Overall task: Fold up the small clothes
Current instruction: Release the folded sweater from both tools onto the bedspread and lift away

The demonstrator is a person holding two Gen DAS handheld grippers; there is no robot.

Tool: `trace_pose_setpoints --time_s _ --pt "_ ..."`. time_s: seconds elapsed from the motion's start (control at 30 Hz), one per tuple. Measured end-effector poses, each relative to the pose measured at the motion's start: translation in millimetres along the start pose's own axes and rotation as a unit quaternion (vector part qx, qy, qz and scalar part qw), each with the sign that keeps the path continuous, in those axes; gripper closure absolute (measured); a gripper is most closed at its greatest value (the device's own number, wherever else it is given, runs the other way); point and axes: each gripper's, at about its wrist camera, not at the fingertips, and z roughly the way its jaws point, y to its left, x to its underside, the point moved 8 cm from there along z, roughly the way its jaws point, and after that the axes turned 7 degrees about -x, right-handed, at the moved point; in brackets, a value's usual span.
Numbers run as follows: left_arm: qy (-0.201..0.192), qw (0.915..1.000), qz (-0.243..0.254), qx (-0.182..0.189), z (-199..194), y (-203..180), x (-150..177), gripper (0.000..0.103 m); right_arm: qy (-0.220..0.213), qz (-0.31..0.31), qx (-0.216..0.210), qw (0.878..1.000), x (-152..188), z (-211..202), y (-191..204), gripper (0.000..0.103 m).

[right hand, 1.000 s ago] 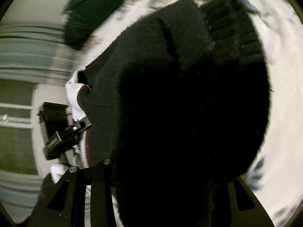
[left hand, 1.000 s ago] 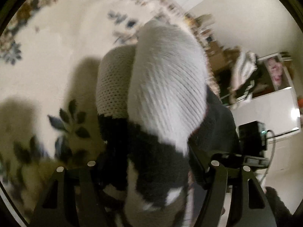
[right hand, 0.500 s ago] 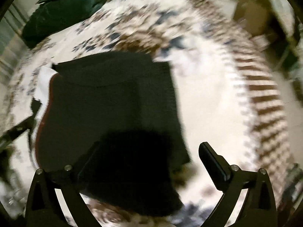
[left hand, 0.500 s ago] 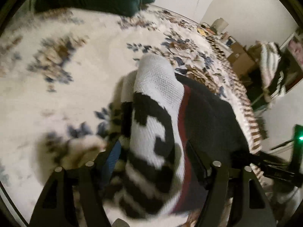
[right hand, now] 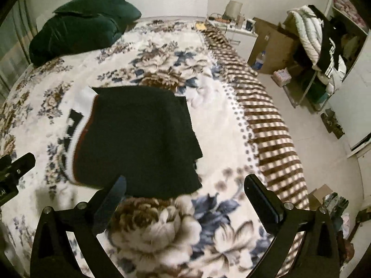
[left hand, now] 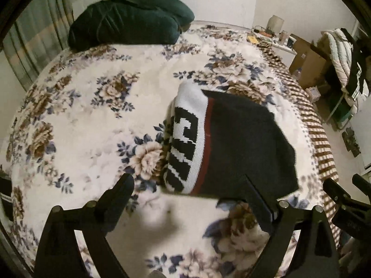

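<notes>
A folded knit sweater (left hand: 241, 143), black with a red stripe and a white band of black lettering on its left side, lies flat on the floral bedspread (left hand: 88, 120). It also shows in the right wrist view (right hand: 139, 139). My left gripper (left hand: 189, 197) is open and empty, just short of the sweater's near edge. My right gripper (right hand: 184, 195) is open and empty, at the sweater's near right corner. The left gripper's tip (right hand: 17, 166) shows at the right wrist view's left edge.
A dark green pillow (left hand: 129, 20) lies at the head of the bed. The bed's striped edge (right hand: 266, 120) drops to the floor on the right. Cardboard boxes (right hand: 273, 46) and a rack with hung clothes (right hand: 315, 44) stand by the wall.
Both grippers held the sweater up a second ago. They have laid it folded on the bed, opened, let go and pulled back toward me.
</notes>
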Motion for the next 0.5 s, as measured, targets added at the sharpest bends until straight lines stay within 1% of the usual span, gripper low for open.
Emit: trace_pose_setpoints --time_s 0.23,0.37,0.4,0.43,0.5 --pt "-0.029 0.9996 0.007 -0.005 -76.5 4.8 7.5 0.009 -0.026 -0.003 0.003 1.000 18.3 -93.4 11.7 0.000" --pt "-0.038 0.9993 0.005 0.001 -121.3 8.3 14.9 0.009 -0.043 0.006 0.001 0.999 29.7 -152.2 17.2 0.000" --pt "-0.041 0.9991 0.006 0.001 -133.6 9.1 17.1 0.009 -0.050 0.008 0.001 0.999 33.8 -172.4 18.5 0.000" --pt "-0.045 0.9990 0.007 0.004 -147.1 9.7 19.8 0.009 -0.053 0.008 0.001 0.999 36.3 -183.4 20.2 0.000" --pt "-0.051 0.9986 0.011 0.005 -175.3 10.3 25.6 0.009 -0.063 0.012 -0.001 0.998 45.3 -218.2 23.3 0.000"
